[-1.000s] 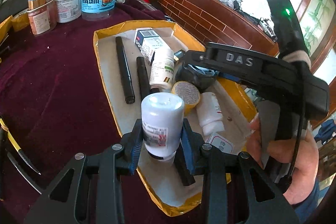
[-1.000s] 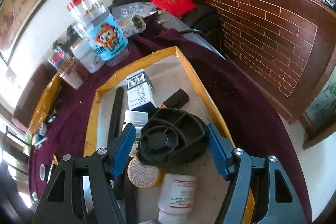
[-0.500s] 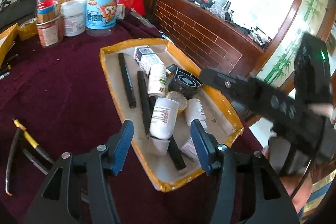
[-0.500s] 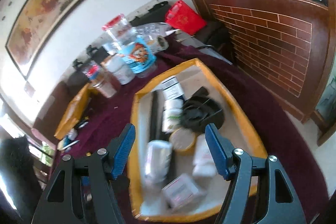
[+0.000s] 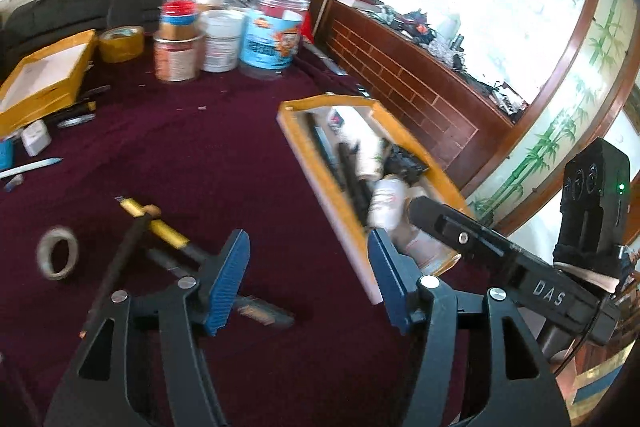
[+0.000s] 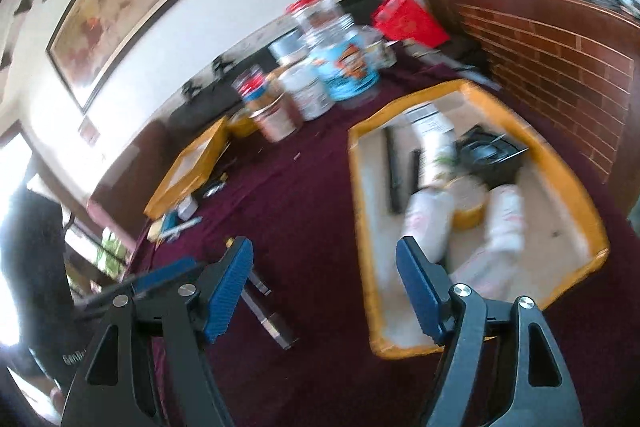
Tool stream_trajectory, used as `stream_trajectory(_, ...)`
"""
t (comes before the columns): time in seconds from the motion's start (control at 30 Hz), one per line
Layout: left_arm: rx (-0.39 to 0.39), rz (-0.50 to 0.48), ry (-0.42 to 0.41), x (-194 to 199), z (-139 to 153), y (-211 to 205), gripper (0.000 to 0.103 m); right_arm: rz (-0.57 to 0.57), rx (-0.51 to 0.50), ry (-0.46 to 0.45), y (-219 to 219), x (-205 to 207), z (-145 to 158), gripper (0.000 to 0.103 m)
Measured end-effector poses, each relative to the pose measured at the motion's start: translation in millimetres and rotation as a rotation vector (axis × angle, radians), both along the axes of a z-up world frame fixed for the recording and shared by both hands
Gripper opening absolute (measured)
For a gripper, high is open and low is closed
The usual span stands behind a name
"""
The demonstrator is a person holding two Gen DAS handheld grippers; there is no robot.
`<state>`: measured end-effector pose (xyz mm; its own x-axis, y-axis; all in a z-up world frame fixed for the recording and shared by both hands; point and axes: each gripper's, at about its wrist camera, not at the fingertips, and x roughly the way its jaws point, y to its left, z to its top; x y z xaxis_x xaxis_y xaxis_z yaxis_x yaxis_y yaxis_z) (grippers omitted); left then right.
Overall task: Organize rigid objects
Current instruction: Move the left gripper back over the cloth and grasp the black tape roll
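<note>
We see a matt maroon cloth (image 5: 208,147) under a glossy yellow-taped tray (image 6: 596,239) holding smooth white plastic bottles (image 6: 506,215).

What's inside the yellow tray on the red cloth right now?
The yellow tray holds white bottles, black sticks, a black round part and a yellow-rimmed lid. Whatever lies under them is covered, and blur hides details.

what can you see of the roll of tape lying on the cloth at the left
The roll of tape is a pale, greyish ring with a wide open core, blurred in the left wrist view. It rests alone on the dark red cloth, tilted so its hole faces the camera, left of the yellow-handled tool and apart from it. Nothing touches it but the cloth. Its material cannot be told.
</note>
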<state>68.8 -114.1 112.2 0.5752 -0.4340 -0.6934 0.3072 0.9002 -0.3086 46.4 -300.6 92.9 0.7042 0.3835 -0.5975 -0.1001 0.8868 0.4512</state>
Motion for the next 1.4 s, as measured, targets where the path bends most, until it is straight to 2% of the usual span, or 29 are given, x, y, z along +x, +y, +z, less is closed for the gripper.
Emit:
stream_trajectory(0.13, 0.037, 0.029, 0.003, -7, -5, 41, 0.06, 0.081, -0.033, 0.018, 36, 1, -16, 0.069)
stream_trajectory(0.3, 0.021, 0.128, 0.02, -15, -12, 101, 0.061, 0.164, -0.071, 0.048, 70, 6, -43, 0.069)
stream_trajectory(0.53, 0.042, 0.269, 0.023, -23, -28, 160, 0.061, 0.21, -0.08, 0.054, 80, 8, -74, 0.069)
stream_trajectory(0.57, 0.053, 0.287, 0.028, -21, -31, 166, 0.061, 0.225, -0.065, 0.083, 79, 12, -79, 0.069)
stream_trajectory(0.7, 0.057, 0.35, 0.075, -9, -41, 187, 0.061, 0.23, 0.028, 0.097, 67, 13, -84, 0.069)
stream_trajectory(0.77, 0.054, 0.358, 0.101, -1, -45, 192, 0.063, 0.233, 0.059, 0.11, 64, 15, -86, 0.069)
stream_trajectory(0.87, 0.095, 0.366, 0.133, 8, -53, 190, 0.066, 0.236, 0.086, 0.109, 60, 14, -86, 0.069)
stream_trajectory(0.97, 0.134, 0.33, 0.162, 17, -62, 179, 0.07, 0.242, 0.09, 0.106, 62, 15, -85, 0.069)
stream_trajectory(1.13, 0.214, 0.343, 0.205, 35, -77, 165, 0.07, 0.253, 0.09, 0.105, 64, 14, -85, 0.069)
stream_trajectory(1.3, 0.228, 0.348, 0.238, 51, -92, 161, 0.07, 0.253, 0.09, 0.113, 64, 15, -86, 0.069)
stream_trajectory(1.33, 0.218, 0.354, 0.224, 51, -95, 163, 0.067, 0.253, 0.089, 0.113, 65, 15, -86, 0.069)
stream_trajectory(1.37, 0.225, 0.358, 0.228, 53, -97, 162, 0.06, 0.253, 0.087, 0.113, 65, 15, -86, 0.069)
stream_trajectory(1.4, 0.242, 0.358, 0.221, 52, -97, 161, 0.059, 0.254, 0.085, 0.114, 65, 16, -86, 0.069)
